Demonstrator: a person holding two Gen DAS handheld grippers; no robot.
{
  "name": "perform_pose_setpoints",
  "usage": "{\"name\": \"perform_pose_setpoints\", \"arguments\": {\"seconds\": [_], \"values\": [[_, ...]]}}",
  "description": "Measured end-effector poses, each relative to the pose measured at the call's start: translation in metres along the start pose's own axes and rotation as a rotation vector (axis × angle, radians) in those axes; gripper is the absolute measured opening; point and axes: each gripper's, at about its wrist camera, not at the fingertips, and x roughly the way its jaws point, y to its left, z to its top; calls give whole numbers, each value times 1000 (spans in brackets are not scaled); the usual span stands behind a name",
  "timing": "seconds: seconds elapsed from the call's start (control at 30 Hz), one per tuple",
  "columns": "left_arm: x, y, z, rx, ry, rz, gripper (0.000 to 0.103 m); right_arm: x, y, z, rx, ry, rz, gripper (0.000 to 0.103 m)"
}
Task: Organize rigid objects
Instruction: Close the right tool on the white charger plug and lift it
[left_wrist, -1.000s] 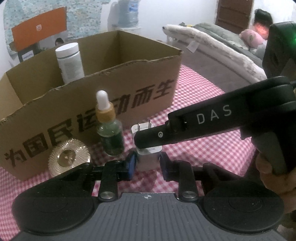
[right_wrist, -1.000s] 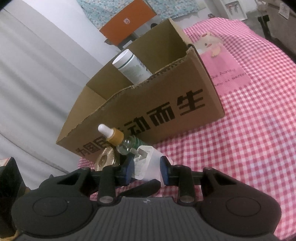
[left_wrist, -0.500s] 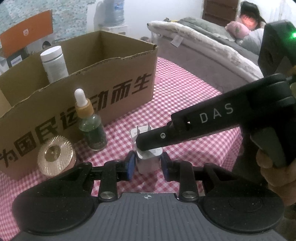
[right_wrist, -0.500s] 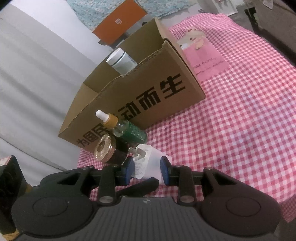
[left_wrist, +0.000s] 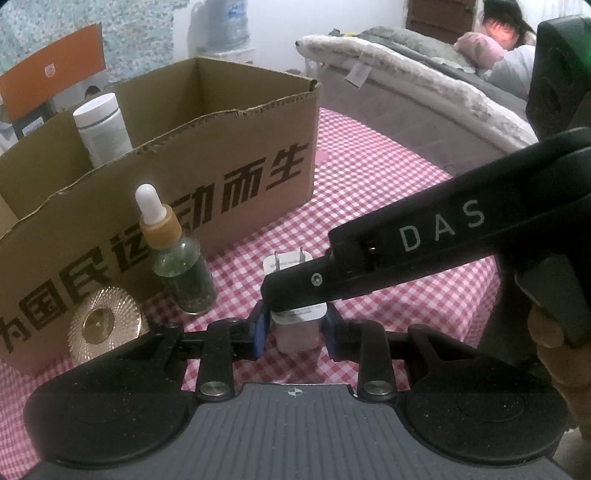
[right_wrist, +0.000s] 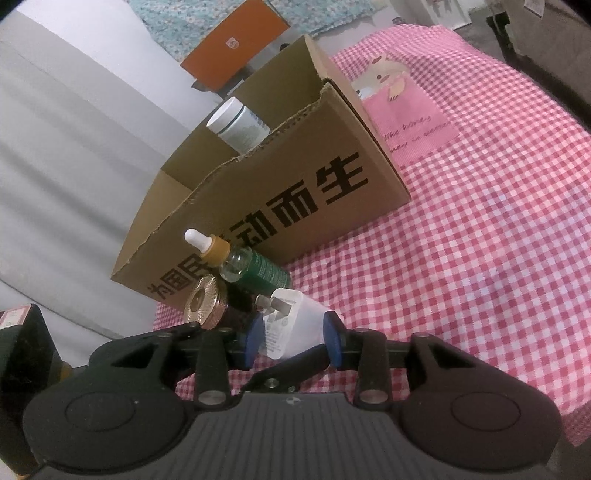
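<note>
The small white plastic plug-in charger (left_wrist: 295, 317) hangs above the near edge of the pink-and-white checked tablecloth (right_wrist: 480, 240), clamped between the narrow-set pads of the left gripper (left_wrist: 294, 329). The right gripper (right_wrist: 291, 334) brackets it too, but its jaws have just been opening and a gap shows on its left side. With one grip left, the smooth charger could twist or slip, and a careless swing could topple the green glass dropper bottle (left_wrist: 183, 275) standing before the open brown cardboard box (left_wrist: 236, 177)
</note>
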Motion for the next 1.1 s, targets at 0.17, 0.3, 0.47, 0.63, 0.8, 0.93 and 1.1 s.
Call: {"name": "perform_pose_setpoints", "arguments": {"seconds": [0.17,0.3,0.47,0.63,0.8,0.93,1.1], "values": [[1,1,0,-13,-8,6,28,5,-4,1,12,-1,13,43],[0,0,0,-17,-8,8,28,5,-5,1,12,-2,13,43],[-2,1,1,-26,-11,6,27,4,-5,0,22,-7,11,43],[-6,1,2,-32,-25,9,27,-1,-1,-2,16,-18,8,43],[-12,2,1,-37,-37,9,27,-5,5,-2,5,-30,3,43],[-16,1,2,-41,-46,11,27,-8,8,-1,-4,-36,5,43],[-21,1,2,-43,-58,16,27,-12,12,1,-18,-43,6,43]]}}
